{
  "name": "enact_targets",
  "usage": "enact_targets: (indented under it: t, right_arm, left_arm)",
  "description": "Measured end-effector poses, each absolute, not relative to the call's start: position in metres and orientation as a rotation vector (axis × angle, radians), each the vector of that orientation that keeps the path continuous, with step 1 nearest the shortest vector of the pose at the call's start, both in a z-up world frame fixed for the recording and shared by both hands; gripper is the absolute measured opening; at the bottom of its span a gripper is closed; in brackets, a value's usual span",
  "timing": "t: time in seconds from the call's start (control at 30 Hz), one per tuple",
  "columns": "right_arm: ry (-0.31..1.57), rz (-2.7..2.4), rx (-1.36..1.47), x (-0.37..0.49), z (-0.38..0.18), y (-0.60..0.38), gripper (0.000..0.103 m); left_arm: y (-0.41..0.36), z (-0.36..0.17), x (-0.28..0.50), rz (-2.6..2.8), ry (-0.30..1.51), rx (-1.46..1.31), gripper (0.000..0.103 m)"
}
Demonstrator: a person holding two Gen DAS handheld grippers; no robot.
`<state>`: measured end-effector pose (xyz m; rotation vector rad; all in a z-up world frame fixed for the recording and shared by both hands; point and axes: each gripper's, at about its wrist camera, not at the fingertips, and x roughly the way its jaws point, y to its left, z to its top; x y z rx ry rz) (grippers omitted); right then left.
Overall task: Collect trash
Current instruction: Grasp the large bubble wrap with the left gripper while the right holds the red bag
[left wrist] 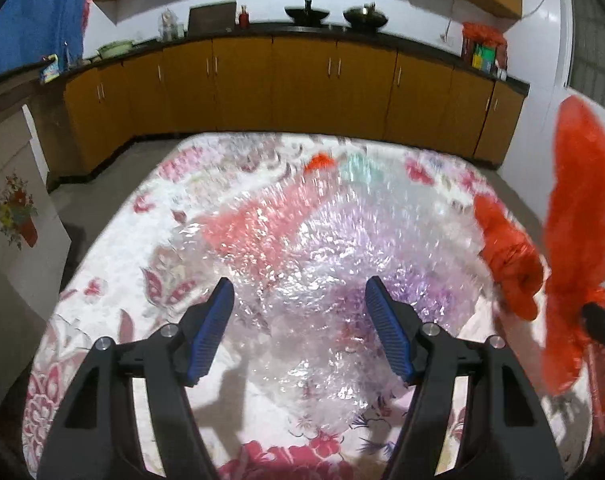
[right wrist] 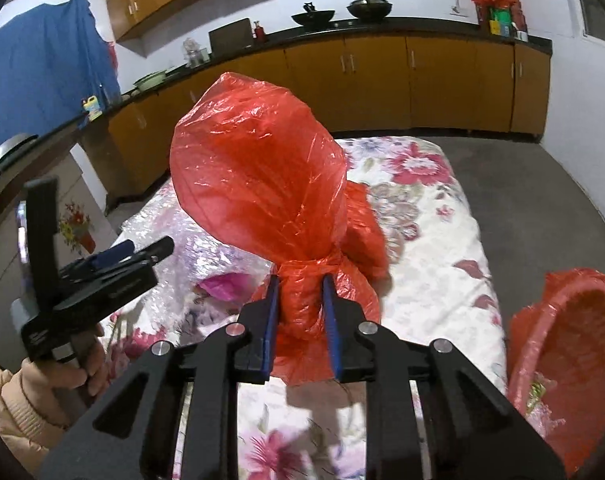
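My right gripper (right wrist: 301, 280) is shut on the bunched neck of a red plastic bag (right wrist: 258, 176). The bag balloons upward above the floral-covered table (right wrist: 442, 240); the same bag (left wrist: 582, 200) fills the right edge of the left wrist view. My left gripper (left wrist: 298, 284) stands open just above a crumpled sheet of clear bubble wrap (left wrist: 322, 248), with nothing pressed between its blue pads. From the right wrist view, the left gripper (right wrist: 142, 252) hangs over the bubble wrap (right wrist: 206, 248) at the table's left side. A magenta scrap (right wrist: 226, 284) lies under the wrap.
A red basket lined with red plastic (right wrist: 562, 340) sits off the table's right edge. A small red piece (left wrist: 320, 160) and a blurred green one (left wrist: 360, 168) lie near the table's far edge. Brown cabinets (left wrist: 302, 88) run behind, with grey floor between.
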<state>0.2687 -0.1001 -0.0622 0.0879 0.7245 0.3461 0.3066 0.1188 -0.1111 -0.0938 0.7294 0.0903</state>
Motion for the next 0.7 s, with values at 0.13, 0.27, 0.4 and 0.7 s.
enact_targets:
  t: [0.13,0.27,0.4,0.7]
  right_arm:
    - [0.736,0.337,0.095,0.267,-0.067,-0.105,0.021]
    - [0.736,0.334,0.103,0.262,-0.067,-0.106,0.021]
    - [0.729,0.331,0.108,0.258,-0.064,-0.11,0.021]
    - [0.687,0.305,0.122,0.242,-0.05,-0.126,0.021]
  left_arm:
    - [0.115,-0.122,0.312,0.057,0.757,-0.084,0.023]
    - [0.112,-0.127,0.31,0.034,0.764,-0.061,0.005]
    - [0.112,-0.121,0.3,0.03,0.732,-0.06,0.003]
    - [0.107,-0.089,0.266,-0.009,0.645,-0.069,0.003]
